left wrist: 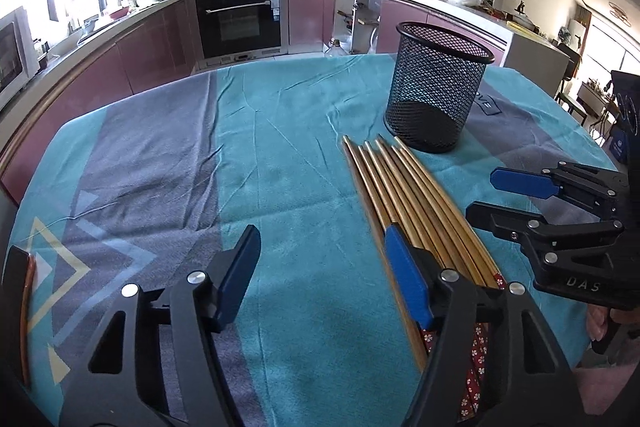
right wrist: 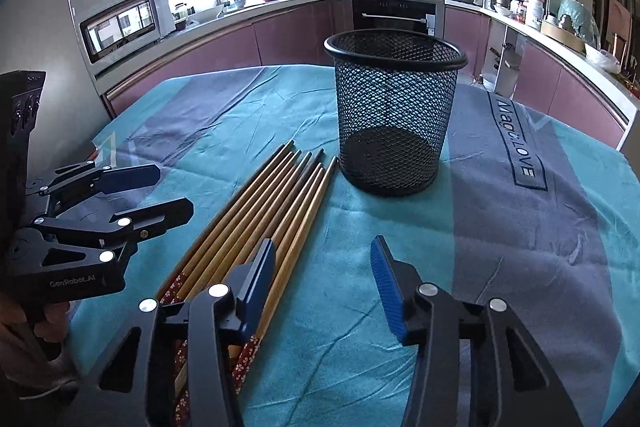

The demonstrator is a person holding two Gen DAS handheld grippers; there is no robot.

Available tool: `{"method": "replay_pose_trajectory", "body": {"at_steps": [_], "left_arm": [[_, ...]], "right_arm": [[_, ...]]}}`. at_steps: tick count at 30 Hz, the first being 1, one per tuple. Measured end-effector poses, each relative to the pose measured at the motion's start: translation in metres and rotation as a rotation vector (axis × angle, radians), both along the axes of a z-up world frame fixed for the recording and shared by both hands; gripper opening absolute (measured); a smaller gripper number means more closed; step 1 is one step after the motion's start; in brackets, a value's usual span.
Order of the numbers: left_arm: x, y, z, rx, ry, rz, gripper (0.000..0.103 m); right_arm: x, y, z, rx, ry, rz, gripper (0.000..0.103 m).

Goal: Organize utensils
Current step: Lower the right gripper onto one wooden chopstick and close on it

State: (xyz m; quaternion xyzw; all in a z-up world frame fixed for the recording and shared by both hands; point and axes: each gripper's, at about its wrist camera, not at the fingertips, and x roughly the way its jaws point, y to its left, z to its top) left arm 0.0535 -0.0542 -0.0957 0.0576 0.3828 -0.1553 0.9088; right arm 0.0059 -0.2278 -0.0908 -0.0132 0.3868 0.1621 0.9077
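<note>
While both grippers hover spread wide and empty over the teal-and-grey tablecloth [left wrist: 280, 147], a bundle of gold chopsticks [left wrist: 404, 195] lies flat, tips toward the black mesh holder [left wrist: 438, 95] standing upright just beyond at 1 o'clock in the left wrist view. Left gripper [left wrist: 320, 279] sits over the bundle's left edge. Right gripper [right wrist: 324, 279] has its left finger over the red-patterned handle ends; holder at 12 o'clock.

Table covered by a teal-and-grey cloth [right wrist: 400, 247]. Upright black mesh cup [right wrist: 394, 115]; chopsticks [right wrist: 280, 211] lie side by side, tips near the cup's base.
</note>
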Motion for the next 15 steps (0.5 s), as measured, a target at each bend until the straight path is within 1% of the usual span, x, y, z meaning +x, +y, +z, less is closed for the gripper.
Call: {"method": "replay_pose_trajectory", "body": {"at_steps": [2,7,9,10,11,13,15], "left_arm": [[0.001,-0.004,-0.001,0.008,0.016,-0.019,0.062],[0.003,-0.01,-0.004,0.019,0.054,-0.052,0.061],[0.006,-0.011,-0.007,0.018,0.072,-0.056,0.057],[0.007,-0.01,-0.007,0.013,0.081,-0.058,0.056],[0.009,-0.009,-0.007,0.009,0.088,-0.063,0.056],[0.011,-0.008,-0.007,0.004,0.096,-0.071,0.056],[0.013,-0.009,-0.007,0.005,0.101,-0.079,0.056]], "right_arm": [[0.003,-0.001,-0.003,-0.002,0.021,0.002,0.04],[0.006,-0.001,-0.004,-0.006,0.039,0.014,0.04],[0.006,-0.001,-0.003,-0.017,0.043,0.017,0.04],[0.007,-0.001,-0.003,-0.027,0.044,0.015,0.037],[0.008,-0.002,-0.004,-0.05,0.052,0.008,0.028],[0.011,-0.002,-0.008,-0.06,0.069,0.007,0.026],[0.012,-0.005,-0.005,-0.021,0.089,0.012,0.027]]}}
